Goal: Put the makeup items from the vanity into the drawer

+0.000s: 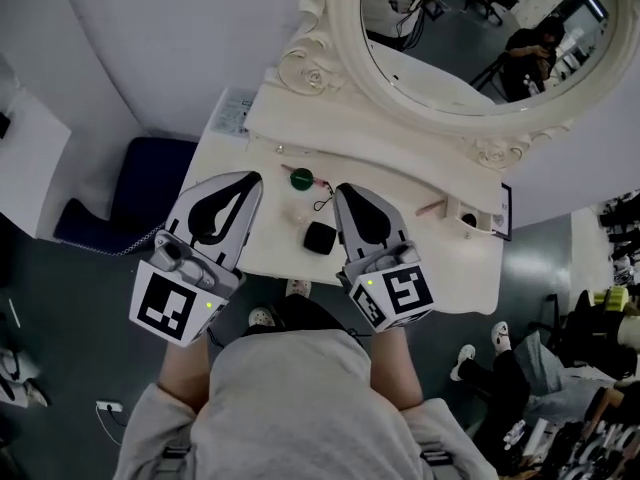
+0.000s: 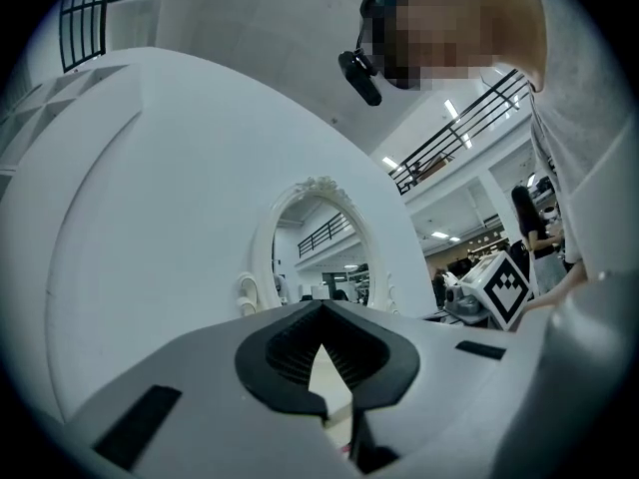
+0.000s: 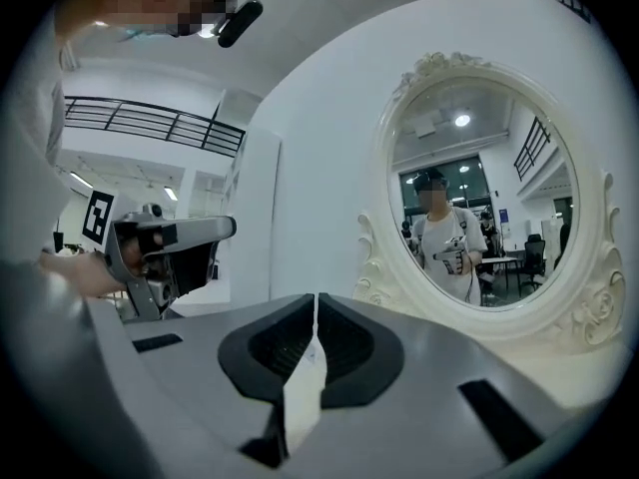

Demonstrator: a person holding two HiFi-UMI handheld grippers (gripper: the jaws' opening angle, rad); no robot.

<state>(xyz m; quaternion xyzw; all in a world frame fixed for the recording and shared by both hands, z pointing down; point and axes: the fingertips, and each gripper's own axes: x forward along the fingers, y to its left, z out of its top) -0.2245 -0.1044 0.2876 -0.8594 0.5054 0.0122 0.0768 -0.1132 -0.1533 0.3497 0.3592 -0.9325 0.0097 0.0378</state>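
Makeup all sits on the desk [image 1: 450, 263], none gripped. Green-capped piece [image 1: 300, 178], small pale jar [image 1: 299, 213] and black square case [image 1: 319, 237] lie between the two tongs. Pink stick [image 1: 432, 207] lies further right, below the oval mirror [image 1: 470, 28]. Left tongs [image 1: 250, 180] are closed tip to tip, empty. Right tongs [image 1: 343, 190] are closed, empty, with the black case just beside them. Both hover over the desk.
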